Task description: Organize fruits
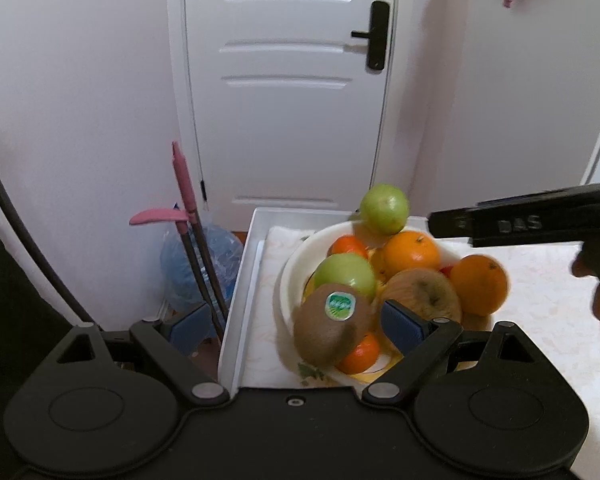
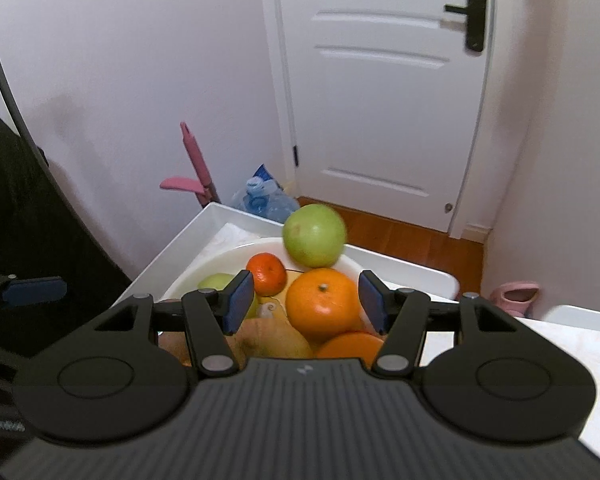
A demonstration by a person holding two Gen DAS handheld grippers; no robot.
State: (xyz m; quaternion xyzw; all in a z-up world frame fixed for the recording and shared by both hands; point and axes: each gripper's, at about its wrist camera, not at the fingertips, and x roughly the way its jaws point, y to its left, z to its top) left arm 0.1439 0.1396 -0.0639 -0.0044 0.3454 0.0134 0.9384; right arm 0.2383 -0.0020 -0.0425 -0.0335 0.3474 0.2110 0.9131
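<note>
1. Evidently, the fruit sits heaped in the white bowl (image 1: 296, 268) at the centre right of the left wrist view, on a white tray (image 1: 244, 280); no fruit shows loose on the tray or the pale tabletop (image 1: 548, 320).
2. That heap fits either a pile gathered in or one waiting to be sorted out; the pictures do not settle which.
3. The left gripper (image 1: 296, 322) is spread wide and empty, its pads flanking the stickered kiwi (image 1: 330, 326) at lower centre without clearly touching it.
4. The right gripper (image 2: 306, 300) is likewise released, holding nothing, its pads either side of the large orange (image 2: 324, 304) at mid-frame.
5. Green apples: two, one perched on the bowl's far rim (image 1: 384, 208), one inside at the left (image 1: 346, 276).
6. Oranges: two large, the second at the bowl's right edge (image 1: 478, 284).
7. Small mandarins: two visible, at the back (image 1: 348, 248) and the near side (image 1: 360, 354).
8. Brown fruit: the kiwi plus one blurred brownish fruit (image 1: 424, 294); its kind I cannot tell.
9. More may lie hidden underneath.
</note>
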